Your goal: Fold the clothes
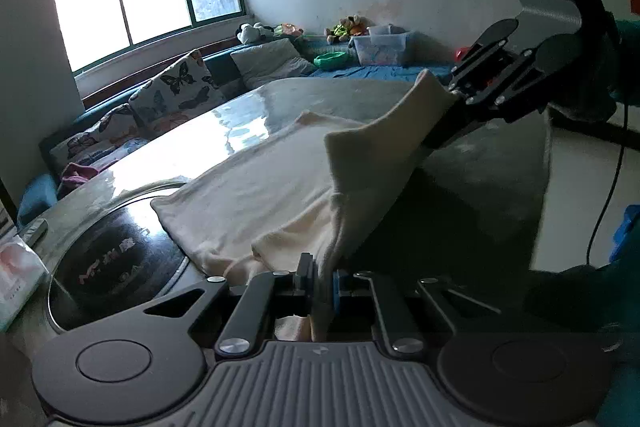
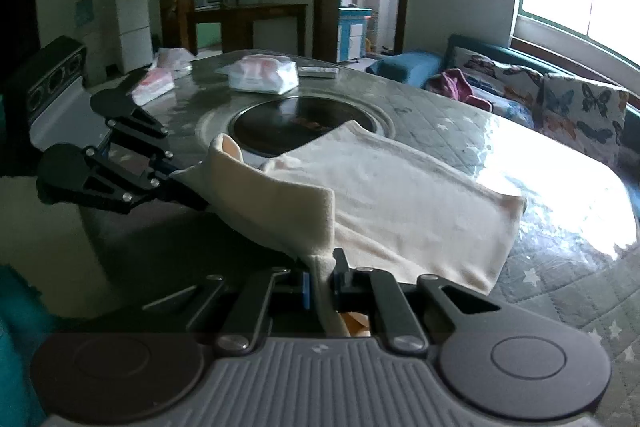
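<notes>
A cream garment lies partly spread on the table, its near edge lifted. It also shows in the right wrist view. My left gripper is shut on one corner of the lifted edge. My right gripper is shut on the other corner. Each gripper shows in the other's view, the right gripper at upper right and the left gripper at left. The cloth hangs stretched between them above the table's near edge.
The table has a quilted cover under clear plastic and a round black inset. White tissue packs and a remote lie at its far side. A sofa with butterfly cushions runs along the window.
</notes>
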`<state>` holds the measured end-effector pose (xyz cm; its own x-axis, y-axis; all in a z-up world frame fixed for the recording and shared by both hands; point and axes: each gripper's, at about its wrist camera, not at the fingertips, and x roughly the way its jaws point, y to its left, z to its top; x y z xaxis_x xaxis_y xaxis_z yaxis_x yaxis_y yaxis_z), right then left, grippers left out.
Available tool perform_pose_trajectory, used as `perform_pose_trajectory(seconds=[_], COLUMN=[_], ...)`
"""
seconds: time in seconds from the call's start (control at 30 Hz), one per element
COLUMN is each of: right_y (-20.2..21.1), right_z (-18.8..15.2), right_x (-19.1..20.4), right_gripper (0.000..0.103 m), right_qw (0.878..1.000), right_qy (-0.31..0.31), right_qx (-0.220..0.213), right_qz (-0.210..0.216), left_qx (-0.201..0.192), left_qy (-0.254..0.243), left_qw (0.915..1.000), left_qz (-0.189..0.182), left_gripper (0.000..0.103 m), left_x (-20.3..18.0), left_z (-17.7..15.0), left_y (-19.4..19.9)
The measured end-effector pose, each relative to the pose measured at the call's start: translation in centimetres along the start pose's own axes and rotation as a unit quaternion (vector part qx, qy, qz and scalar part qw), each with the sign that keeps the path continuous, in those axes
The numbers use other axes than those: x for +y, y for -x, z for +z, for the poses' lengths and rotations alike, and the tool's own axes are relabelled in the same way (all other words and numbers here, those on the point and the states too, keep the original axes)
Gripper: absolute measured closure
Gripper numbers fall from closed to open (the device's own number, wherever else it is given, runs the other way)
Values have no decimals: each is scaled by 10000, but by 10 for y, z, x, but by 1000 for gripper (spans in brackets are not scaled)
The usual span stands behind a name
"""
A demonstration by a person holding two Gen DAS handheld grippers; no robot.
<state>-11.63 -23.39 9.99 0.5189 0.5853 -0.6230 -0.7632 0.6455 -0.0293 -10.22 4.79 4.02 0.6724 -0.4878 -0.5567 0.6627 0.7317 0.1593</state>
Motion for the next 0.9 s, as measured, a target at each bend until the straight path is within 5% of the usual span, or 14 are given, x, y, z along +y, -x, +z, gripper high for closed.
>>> perform_pose_trajectory(seconds=[0.4,0.9], right_y=[77,38], right_z=[-12,24], right_x=[50,-15], right_gripper=[94,96], right_qw=[9988,9995], right_qy=[67,-292], right_qx=[210,126], right_qz=[446,63], left_qx=[-68,-127], left_qy=[385,396], left_qw=[9985,9984], left_qz=[-396,-393], left_gripper=[93,93], left_x=[-40,34], left_z=[1,50], left_y=[67,-10])
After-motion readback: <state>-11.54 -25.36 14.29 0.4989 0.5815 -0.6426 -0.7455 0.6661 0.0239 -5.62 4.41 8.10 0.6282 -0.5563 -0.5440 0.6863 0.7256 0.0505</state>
